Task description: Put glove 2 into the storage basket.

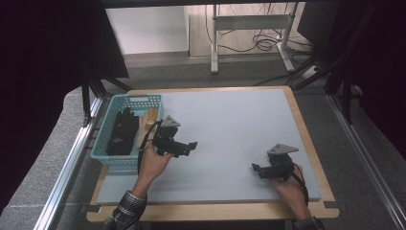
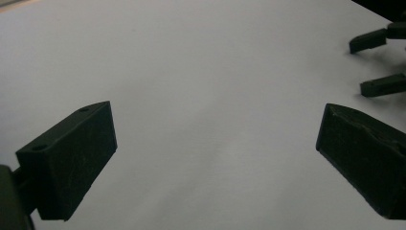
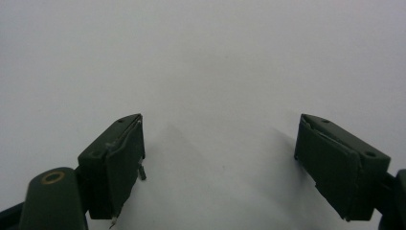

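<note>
Both tools are empty and spread wide: your left gripper (image 1: 190, 145) sits left of centre in the high view, just right of the teal basket (image 1: 111, 106), and in the left gripper view its jaws stand far apart over bare mat. Your right gripper (image 1: 256, 168) rests low at the lower right of the frame, jaws likewise parted with nothing between them. The work seems to lie in that basket at the left edge of the table — it holds a black glove-like item (image 1: 120, 132) along its left side and some pale tan pieces (image 1: 145, 125) to the right of it; what those are is hard to tell. If you mean to fetch one out, turn the left gripper back toward the basket, come in from above clear of the rim, and close on one piece only, keeping the trailing cable off the wall. The pale blue-grey mat (image 1: 230, 124) covers most of the wooden table top (image 1: 306, 129), which shows as a border — a flat, open landing area. Beyond the table, in the upper frame, lie a grey floor, a desk frame (image 1: 249, 24) and loose cables (image 1: 268, 43), with dark curtains at both sides.
</note>
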The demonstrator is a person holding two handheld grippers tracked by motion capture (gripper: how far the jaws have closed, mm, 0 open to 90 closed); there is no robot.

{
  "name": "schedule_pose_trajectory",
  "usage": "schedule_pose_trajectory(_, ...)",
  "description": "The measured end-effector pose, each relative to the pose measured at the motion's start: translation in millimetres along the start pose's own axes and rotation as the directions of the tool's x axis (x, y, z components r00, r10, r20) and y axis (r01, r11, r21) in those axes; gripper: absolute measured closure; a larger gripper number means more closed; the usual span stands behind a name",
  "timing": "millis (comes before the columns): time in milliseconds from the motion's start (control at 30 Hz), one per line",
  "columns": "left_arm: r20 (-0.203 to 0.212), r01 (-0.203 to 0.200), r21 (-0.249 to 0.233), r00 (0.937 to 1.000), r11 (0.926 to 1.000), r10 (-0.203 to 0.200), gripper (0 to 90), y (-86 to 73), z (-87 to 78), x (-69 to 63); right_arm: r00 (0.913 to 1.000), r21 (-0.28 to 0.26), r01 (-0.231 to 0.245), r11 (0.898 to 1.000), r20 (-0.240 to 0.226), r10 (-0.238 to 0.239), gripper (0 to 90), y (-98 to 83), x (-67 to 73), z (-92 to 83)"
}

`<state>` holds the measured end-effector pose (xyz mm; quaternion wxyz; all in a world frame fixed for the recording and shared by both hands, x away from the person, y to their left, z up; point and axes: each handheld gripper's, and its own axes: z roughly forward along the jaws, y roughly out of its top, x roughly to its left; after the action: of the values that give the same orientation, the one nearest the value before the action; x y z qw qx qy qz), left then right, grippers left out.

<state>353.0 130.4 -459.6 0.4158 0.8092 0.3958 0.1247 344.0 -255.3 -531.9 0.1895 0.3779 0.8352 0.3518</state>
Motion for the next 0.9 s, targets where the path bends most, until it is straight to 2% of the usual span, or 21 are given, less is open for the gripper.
schedule_pose_trajectory(100, 0.032, -0.009, 0.002, 0.9994, 1.0, 0.009, 0.0, -5.1, 5.1, -9.3, 1.0, 0.0, 0.003, 1.0, 0.0, -0.003, 17.0, 0.0, -0.2, 0.0)
schedule_pose_trajectory(233, 0.042, -0.03, 0.006, 0.9987, 0.9995, 0.029, 0.0, -13.4, 11.4, -19.6, 1.0, -0.001, 0.002, 1.0, 0.001, -0.002, 17.0, 0.0, -0.1, 0.1)
schedule_pose_trajectory(533, 0.031, -0.097, 0.036, 0.9949, 0.9947, 0.096, 0.0, -31.5, 25.5, -36.0, 1.0, 0.0, 0.002, 1.0, 0.001, -0.002, 17.0, 0.0, -0.1, 0.0)
schedule_pose_trajectory(900, 0.018, -0.114, 0.091, 0.9934, 0.9892, 0.113, 0.0, -57.7, 44.4, -43.0, 1.0, -0.001, 0.001, 1.0, 0.0, -0.001, 17.0, 0.0, 0.0, 0.1)
